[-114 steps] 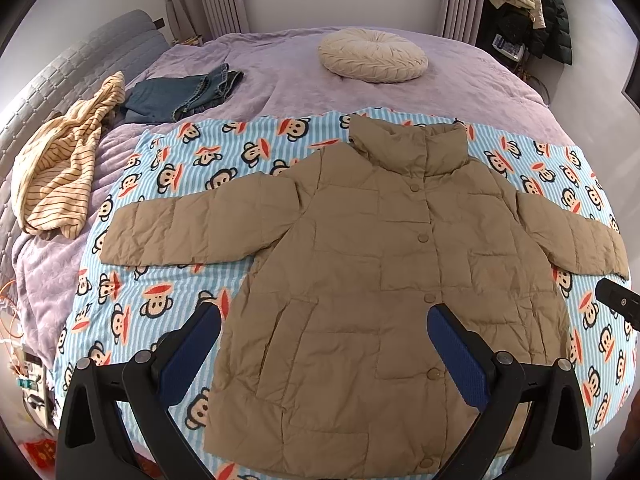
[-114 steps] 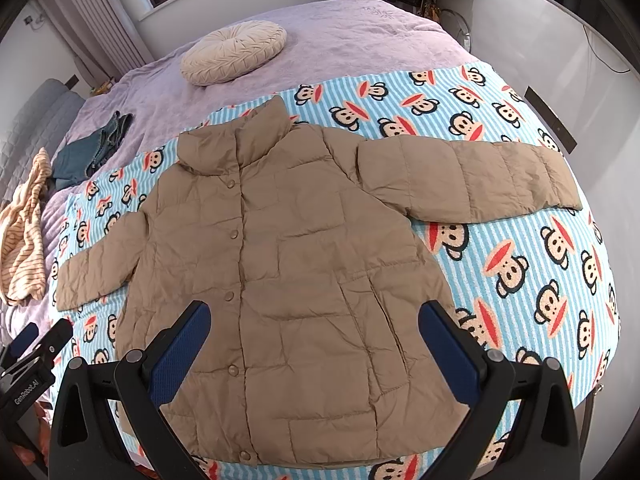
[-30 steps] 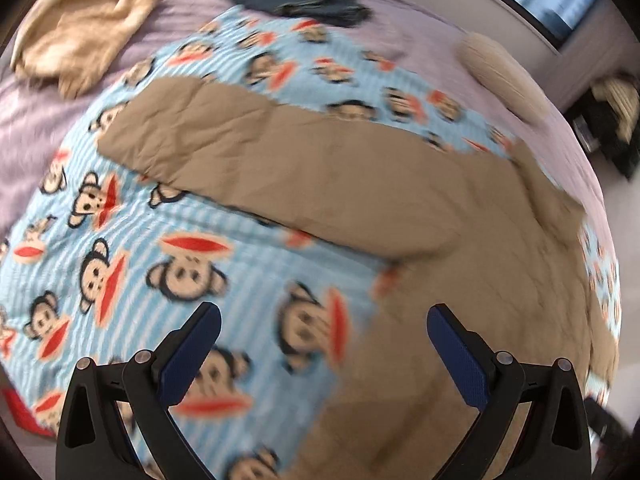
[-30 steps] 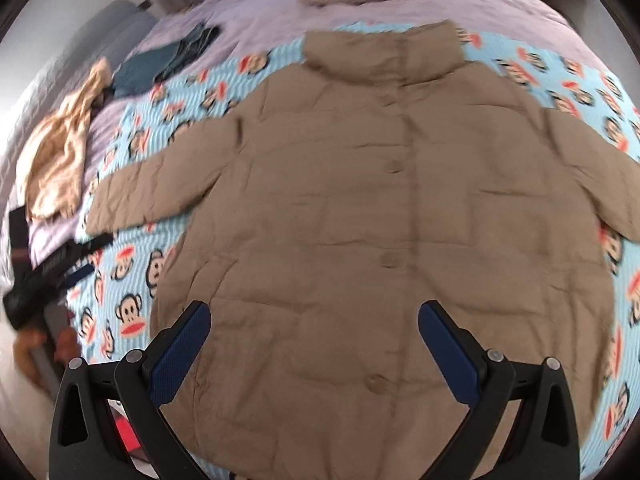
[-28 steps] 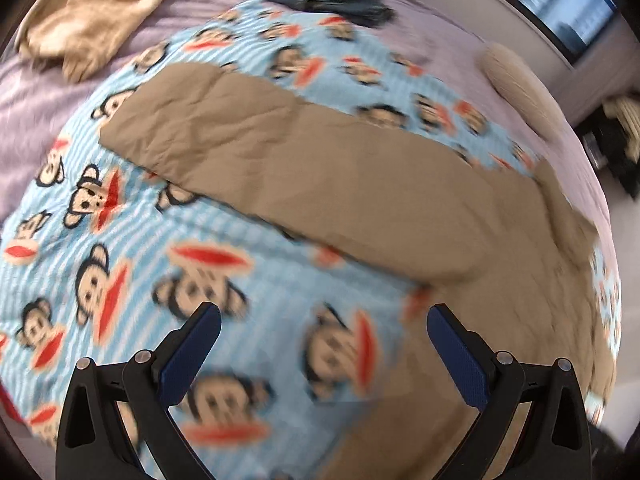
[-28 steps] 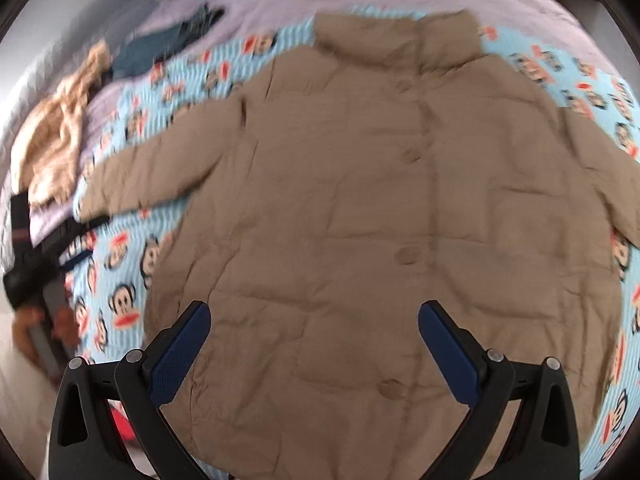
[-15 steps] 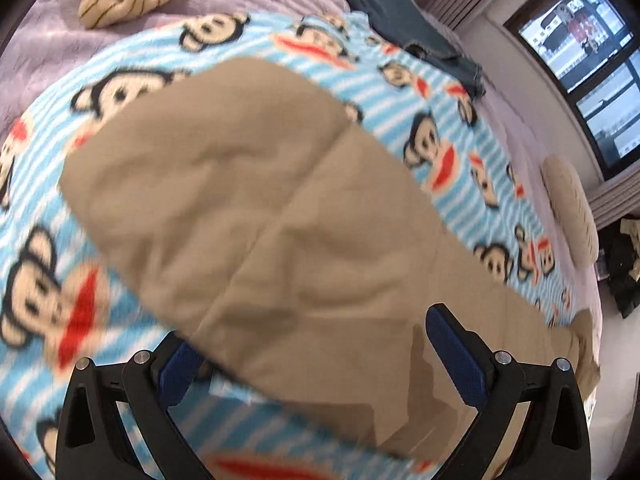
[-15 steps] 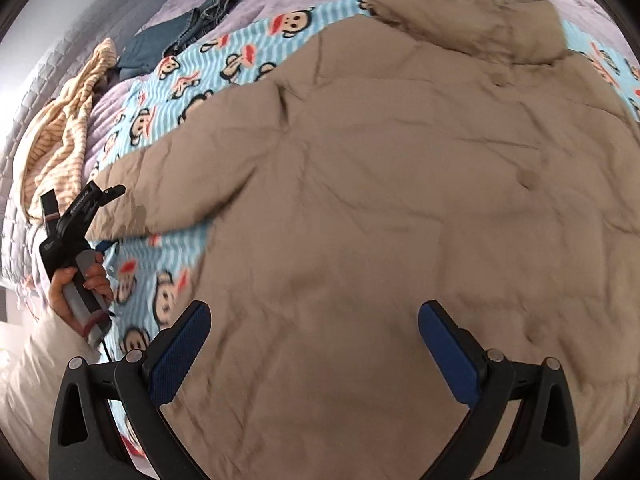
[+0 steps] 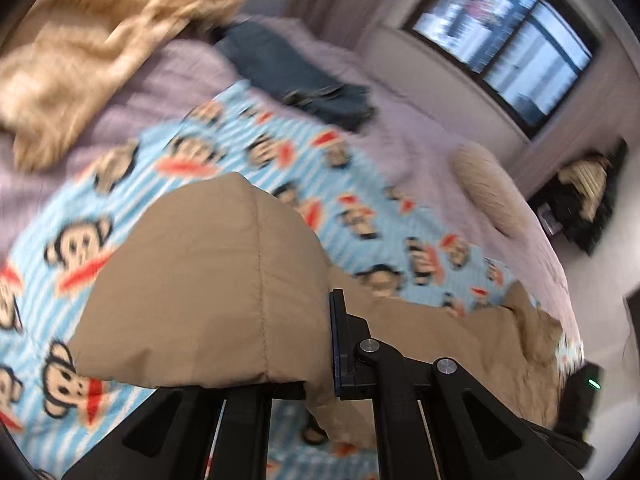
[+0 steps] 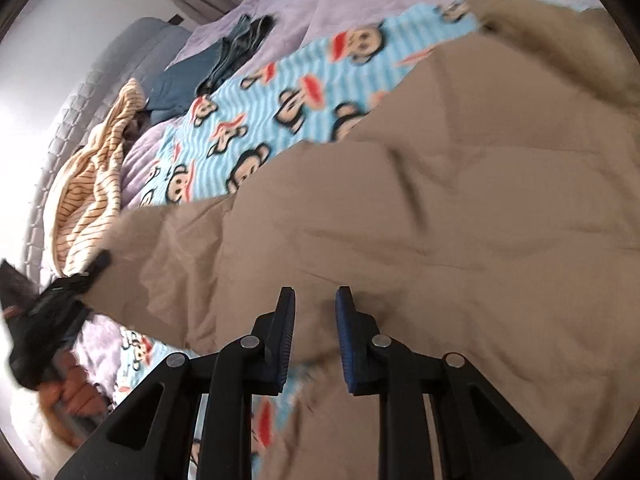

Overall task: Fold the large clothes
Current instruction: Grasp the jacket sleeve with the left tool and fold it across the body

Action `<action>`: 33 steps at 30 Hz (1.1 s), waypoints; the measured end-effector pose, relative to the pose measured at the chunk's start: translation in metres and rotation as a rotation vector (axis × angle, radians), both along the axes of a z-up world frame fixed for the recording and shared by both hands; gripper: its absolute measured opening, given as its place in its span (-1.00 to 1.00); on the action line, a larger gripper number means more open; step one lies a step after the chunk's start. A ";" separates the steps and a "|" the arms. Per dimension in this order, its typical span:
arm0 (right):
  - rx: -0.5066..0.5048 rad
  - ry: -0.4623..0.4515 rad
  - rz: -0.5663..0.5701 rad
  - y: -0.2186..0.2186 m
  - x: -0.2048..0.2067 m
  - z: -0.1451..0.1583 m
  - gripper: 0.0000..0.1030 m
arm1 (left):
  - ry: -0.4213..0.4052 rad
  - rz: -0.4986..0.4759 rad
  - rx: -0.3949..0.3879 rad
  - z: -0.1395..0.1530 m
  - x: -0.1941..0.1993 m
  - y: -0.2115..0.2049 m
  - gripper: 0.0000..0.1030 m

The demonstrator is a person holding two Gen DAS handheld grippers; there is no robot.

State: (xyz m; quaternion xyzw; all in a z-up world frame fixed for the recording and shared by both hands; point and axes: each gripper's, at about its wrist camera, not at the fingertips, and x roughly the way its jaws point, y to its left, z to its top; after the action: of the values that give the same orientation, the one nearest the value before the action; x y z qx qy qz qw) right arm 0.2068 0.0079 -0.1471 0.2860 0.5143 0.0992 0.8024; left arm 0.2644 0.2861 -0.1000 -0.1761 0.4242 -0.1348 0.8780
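Note:
The tan puffer jacket (image 10: 440, 220) lies spread on the bed. In the left wrist view its sleeve cuff (image 9: 208, 280) bulges up over my left gripper (image 9: 320, 332), which is shut on it; one finger is hidden under the fabric. In the right wrist view that gripper (image 10: 60, 300) shows as a black shape in a hand (image 10: 68, 392) at the sleeve's end. My right gripper (image 10: 316, 312) sits at the jacket's side edge below the armpit. Its jaws are closing, with a puffed fold of jacket between the blue pads (image 10: 346, 332) and creases gathering at the tips.
A blue striped monkey-print blanket (image 10: 280, 92) lies under the jacket on the purple bedspread (image 9: 420, 132). A yellow striped garment (image 10: 88, 184) and folded jeans (image 10: 216, 60) lie near the grey headboard (image 10: 120, 52). A round cushion (image 9: 488, 196) sits below the window (image 9: 508, 40).
My left gripper reached the sleeve cuff, shut on it and raised it. My right gripper dropped to the jacket's side edge and its jaws went from wide to narrow around a fold.

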 end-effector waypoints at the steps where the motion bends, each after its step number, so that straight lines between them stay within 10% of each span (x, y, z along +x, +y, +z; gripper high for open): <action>1: 0.014 0.022 0.003 0.005 0.006 -0.010 -0.56 | -0.019 -0.024 0.004 0.010 -0.006 -0.004 -0.82; 6: 0.027 0.097 0.015 0.016 0.016 -0.047 -0.56 | -0.109 -0.210 -0.002 0.055 -0.018 -0.070 -0.82; 16: 0.051 0.117 -0.065 -0.087 -0.054 -0.006 -0.56 | -0.128 -0.523 -0.072 0.073 -0.061 -0.253 -0.82; 27: -0.152 0.160 -0.331 -0.239 -0.178 0.014 -0.55 | 0.003 -0.787 0.322 -0.044 -0.134 -0.408 -0.80; 33: -0.141 0.158 -0.327 -0.238 -0.178 0.011 -0.33 | 0.030 -0.814 0.303 -0.033 -0.151 -0.391 -0.80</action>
State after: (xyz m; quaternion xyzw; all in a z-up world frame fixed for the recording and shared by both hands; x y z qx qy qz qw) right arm 0.0287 -0.2301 -0.1361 0.3156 0.5280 -0.0916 0.7831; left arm 0.1139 -0.1050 -0.1326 0.1346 0.4868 -0.4038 0.7628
